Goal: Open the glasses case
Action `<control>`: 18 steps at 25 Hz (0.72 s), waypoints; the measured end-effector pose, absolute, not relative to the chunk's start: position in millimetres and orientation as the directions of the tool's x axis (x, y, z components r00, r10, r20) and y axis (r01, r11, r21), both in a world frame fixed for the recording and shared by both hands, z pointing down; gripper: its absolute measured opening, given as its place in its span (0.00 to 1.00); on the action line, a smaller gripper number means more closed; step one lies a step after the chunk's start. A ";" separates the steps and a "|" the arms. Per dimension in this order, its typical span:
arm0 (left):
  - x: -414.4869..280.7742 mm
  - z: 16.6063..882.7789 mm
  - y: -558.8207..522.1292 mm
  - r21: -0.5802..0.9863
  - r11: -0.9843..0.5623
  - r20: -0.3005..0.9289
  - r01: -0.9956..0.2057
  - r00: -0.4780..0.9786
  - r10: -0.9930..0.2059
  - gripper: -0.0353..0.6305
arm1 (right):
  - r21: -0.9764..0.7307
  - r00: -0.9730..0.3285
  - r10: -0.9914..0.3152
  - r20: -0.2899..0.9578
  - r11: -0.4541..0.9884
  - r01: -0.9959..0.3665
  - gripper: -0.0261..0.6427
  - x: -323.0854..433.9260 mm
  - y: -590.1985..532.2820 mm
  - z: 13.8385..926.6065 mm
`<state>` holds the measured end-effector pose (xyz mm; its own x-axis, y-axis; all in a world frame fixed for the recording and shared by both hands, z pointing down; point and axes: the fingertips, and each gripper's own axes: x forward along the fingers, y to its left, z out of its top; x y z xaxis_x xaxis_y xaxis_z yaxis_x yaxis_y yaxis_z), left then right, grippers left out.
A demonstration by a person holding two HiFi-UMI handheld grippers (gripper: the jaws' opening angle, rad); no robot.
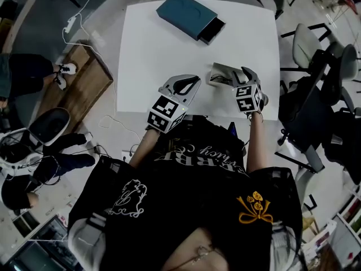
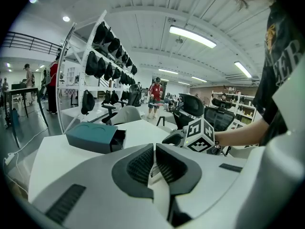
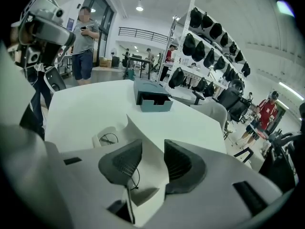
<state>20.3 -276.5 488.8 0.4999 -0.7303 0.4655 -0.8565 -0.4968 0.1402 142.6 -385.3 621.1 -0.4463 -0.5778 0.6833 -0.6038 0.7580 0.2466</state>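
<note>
The white glasses case (image 1: 221, 74) lies open near the table's front right. In the right gripper view its tray (image 3: 102, 138) holds thin dark-framed glasses (image 3: 110, 138), and the raised white lid (image 3: 143, 135) stands up between the jaws. My right gripper (image 1: 239, 75) (image 3: 152, 149) is open, with the pads on either side of the lid and not pressing it. To the left of the case, my left gripper (image 1: 196, 81) (image 2: 155, 148) is shut on nothing and hovers just above the table (image 1: 146, 49), apart from the case.
A teal box (image 1: 186, 14) (image 2: 93, 136) (image 3: 151, 99) with a dark drawer pulled out lies at the table's far side. Office chairs (image 1: 307, 44) crowd the right edge. A person's legs (image 1: 34, 75) and a wooden board (image 1: 79, 83) are on the left floor.
</note>
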 end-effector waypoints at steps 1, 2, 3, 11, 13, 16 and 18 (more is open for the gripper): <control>20.2 488.4 -276.3 0.142 -0.506 0.464 -0.851 0.509 -0.725 0.10 | 0.245 -0.444 -0.587 0.677 0.748 -0.616 0.28 143.1 -381.9 616.9; 20.2 487.9 -276.0 0.144 -0.515 0.462 -0.845 0.517 -0.720 0.09 | 0.240 -0.442 -0.597 0.669 0.737 -0.632 0.28 143.7 -378.1 612.0; 20.2 487.3 -275.6 0.145 -0.523 0.460 -0.840 0.526 -0.715 0.10 | 0.229 -0.442 -0.605 0.662 0.725 -0.649 0.28 143.7 -373.4 606.7; 15.9 483.3 -260.6 0.152 -0.593 0.445 -0.791 0.591 -0.673 0.10 | 0.090 -0.485 -0.662 0.571 0.638 -0.764 0.23 127.6 -325.1 561.8; 11.6 482.3 -253.4 0.151 -0.608 0.444 -0.779 0.603 -0.663 0.10 | 0.041 -0.501 -0.672 0.546 0.619 -0.785 0.22 119.5 -311.9 552.4; 0.0 481.1 -241.4 0.155 -0.626 0.439 -0.764 0.621 -0.649 0.10 | -0.023 -0.513 -0.687 0.514 0.587 -0.809 0.20 103.6 -292.0 541.4; -9.3 479.0 -234.0 0.169 -0.636 0.428 -0.753 0.638 -0.641 0.10 | -0.059 -0.515 -0.697 0.498 0.566 -0.822 0.19 92.1 -280.0 536.4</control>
<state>-9.3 -234.0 479.0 0.6376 -0.6407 0.4278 -0.7526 -0.6365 0.1687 92.1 -280.0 536.4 -0.5154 -0.6974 0.4980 -0.8225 0.5658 -0.0589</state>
